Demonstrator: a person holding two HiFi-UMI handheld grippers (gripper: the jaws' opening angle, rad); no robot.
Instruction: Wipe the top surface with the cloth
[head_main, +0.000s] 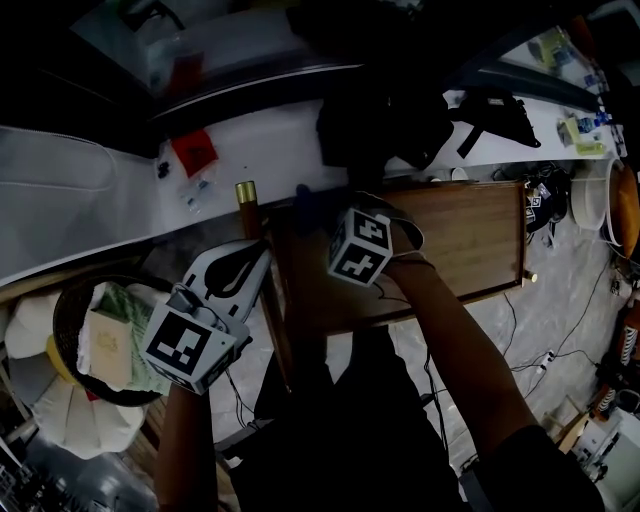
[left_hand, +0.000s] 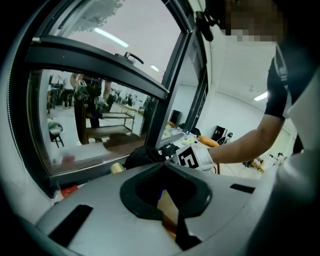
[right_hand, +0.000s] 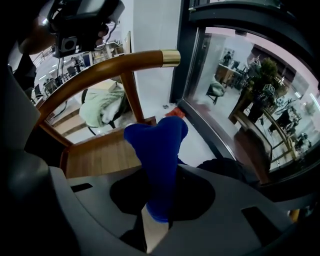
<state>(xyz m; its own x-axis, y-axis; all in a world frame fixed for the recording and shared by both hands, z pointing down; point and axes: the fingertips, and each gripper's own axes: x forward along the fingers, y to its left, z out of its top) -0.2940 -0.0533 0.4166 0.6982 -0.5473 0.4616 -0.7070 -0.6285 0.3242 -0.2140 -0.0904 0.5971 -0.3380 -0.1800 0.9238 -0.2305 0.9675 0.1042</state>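
Hand-held right gripper: jaws clamped on the blue cloth; the cloth stands out past the jaw tips in a bunched lobe; the wooden top lies behind it toward 9 o'clock in the right gripper view; contact between cloth and wooden top cannot be determined. Hand-held left gripper: jaws together, tips meeting, nothing held between them; wood grain shows through the opening behind the tips. Head view, positions by clock face from frame centre: right gripper close to centre, its marker cube facing the camera; left gripper at 8 o'clock, just beside the left edge of the wooden top; wooden top extending from centre toward 3 o'clock; blue cloth at 11 o'clock of the marker cube, dark and hard to make out there; wooden post with a brass cap at 10 o'clock, near the left gripper tips; black bag at 12 o'clock on the white ledge; round basket holding folded fabric at 8 o'clock, well apart from the wooden top.
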